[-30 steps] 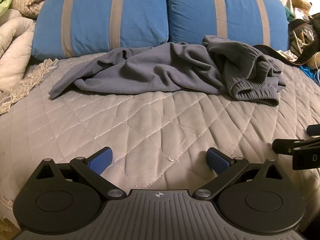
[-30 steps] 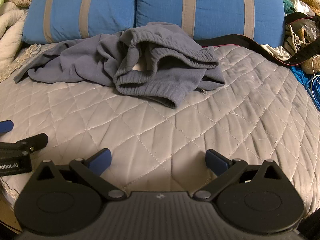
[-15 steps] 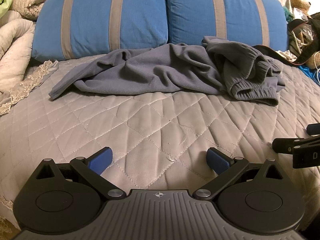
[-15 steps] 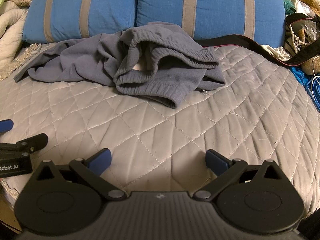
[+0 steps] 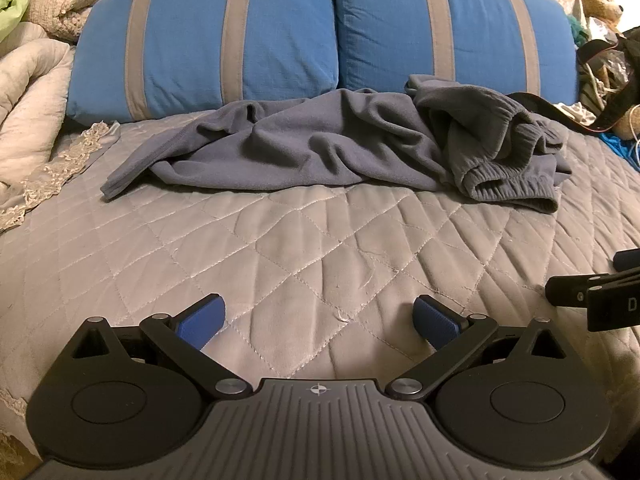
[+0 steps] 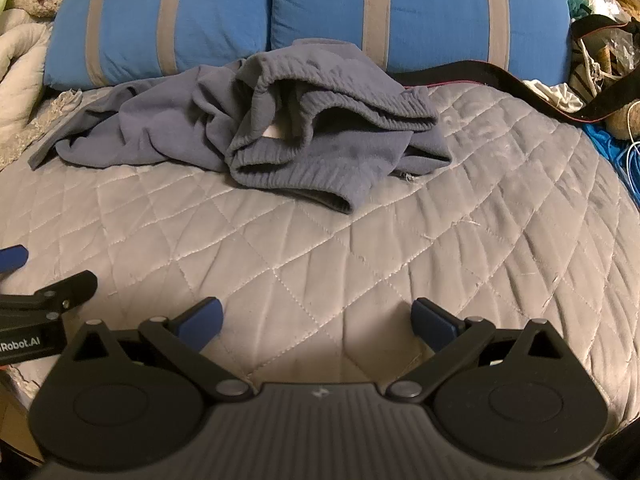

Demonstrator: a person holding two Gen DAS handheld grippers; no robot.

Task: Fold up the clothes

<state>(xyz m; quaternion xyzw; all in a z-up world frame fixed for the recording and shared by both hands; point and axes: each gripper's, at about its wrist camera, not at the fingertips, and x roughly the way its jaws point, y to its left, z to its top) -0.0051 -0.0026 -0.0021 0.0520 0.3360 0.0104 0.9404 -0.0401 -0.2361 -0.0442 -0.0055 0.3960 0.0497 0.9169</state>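
Observation:
A crumpled grey-blue pair of sweatpants lies across the far part of the quilted grey bedspread, its ribbed waistband bunched at the right. My left gripper hovers open over bare quilt, well short of the garment, blue pads wide apart. The right gripper is likewise open and empty above the quilt, nearer the waistband end. Each gripper shows at the edge of the other's view: the right gripper and the left gripper.
Two blue pillows with grey stripes lean behind the garment. A cream blanket pile fills the left. A black strap, cables and clutter with a teddy bear sit at the right edge.
Both grippers have crept slightly forward toward the garment and stay open; the sweatpants have not moved.

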